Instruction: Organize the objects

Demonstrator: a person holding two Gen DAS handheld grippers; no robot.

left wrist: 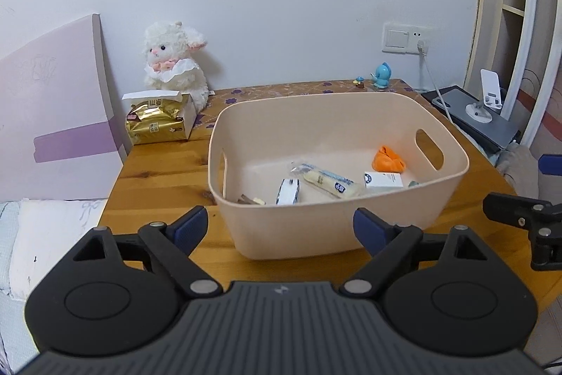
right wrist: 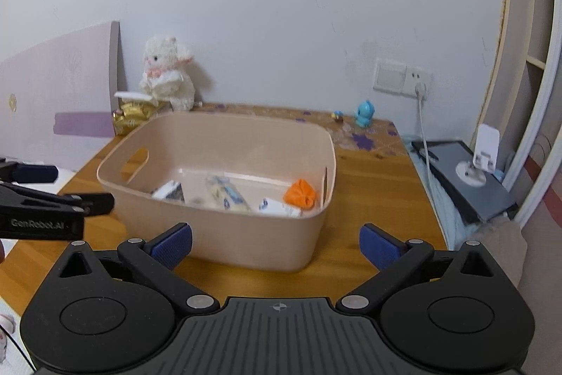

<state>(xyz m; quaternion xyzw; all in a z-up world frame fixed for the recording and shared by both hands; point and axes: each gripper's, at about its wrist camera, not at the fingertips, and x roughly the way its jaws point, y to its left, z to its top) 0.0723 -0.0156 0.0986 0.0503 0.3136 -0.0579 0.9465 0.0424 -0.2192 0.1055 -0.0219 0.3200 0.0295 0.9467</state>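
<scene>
A beige plastic basket (left wrist: 298,234) (right wrist: 246,241) stands on the wooden table. Inside lie an orange crumpled thing (left wrist: 388,160) (right wrist: 300,193), a long cream packet (left wrist: 330,181) (right wrist: 228,194), a small white box (left wrist: 383,180) (right wrist: 277,208) and a white-and-blue packet (left wrist: 288,191) (right wrist: 170,191). My left gripper (left wrist: 279,229) is open and empty, just in front of the basket's near wall. My right gripper (right wrist: 275,243) is open and empty, also just in front of the basket. Each gripper shows at the edge of the other's view.
A white plush lamb (left wrist: 175,62) (right wrist: 168,74) and a gold tissue pack (left wrist: 156,125) (right wrist: 135,115) sit at the back left. A blue figurine (left wrist: 381,76) (right wrist: 364,114) stands at the back right. A phone stand on a dark tablet (left wrist: 488,104) (right wrist: 481,160) lies right of the table.
</scene>
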